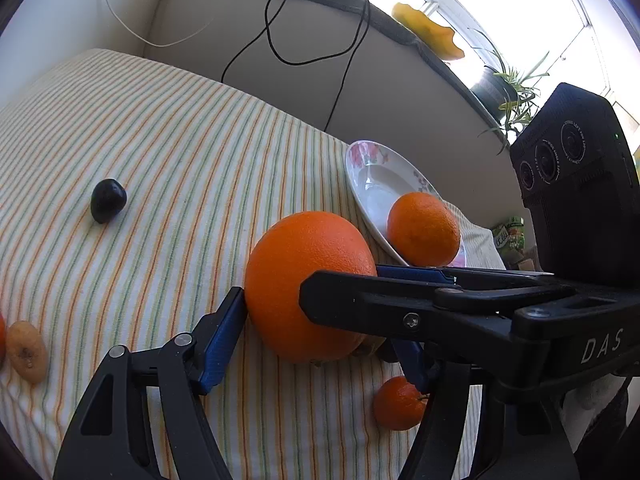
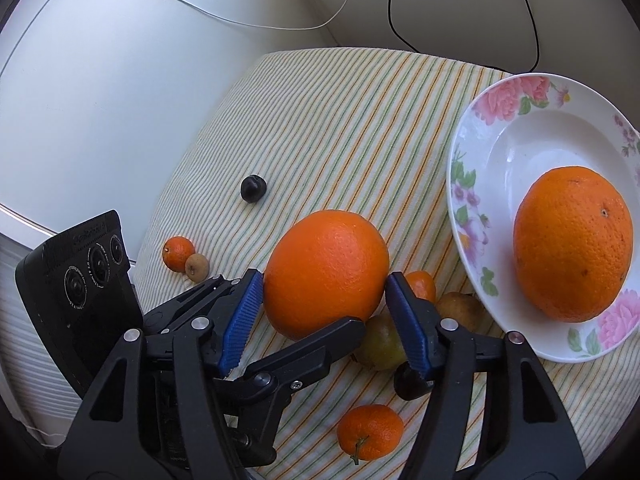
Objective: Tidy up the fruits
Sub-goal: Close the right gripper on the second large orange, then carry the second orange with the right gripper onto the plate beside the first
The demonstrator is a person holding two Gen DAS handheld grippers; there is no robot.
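A big orange (image 1: 288, 264) (image 2: 326, 272) rests on the striped cloth (image 1: 180, 152). Both grippers stand around it. My left gripper (image 1: 316, 312) has one blue pad touching its left side; the other pad is partly hidden behind the right gripper's black finger (image 1: 360, 300). My right gripper (image 2: 324, 278) has a pad tip against each side of the orange. A second orange (image 2: 572, 244) (image 1: 424, 228) lies in the flowered plate (image 2: 500, 128) (image 1: 360, 168) to the right.
On the cloth lie a dark plum (image 1: 108, 200) (image 2: 253, 188), small tangerines (image 2: 370, 432) (image 2: 178, 252) (image 2: 422, 284), a brown dried fruit (image 1: 26, 350), two pear-like fruits (image 2: 380, 344) (image 2: 460, 308) and a dark fruit (image 2: 408, 384). Cables (image 1: 344, 52) hang down the wall behind.
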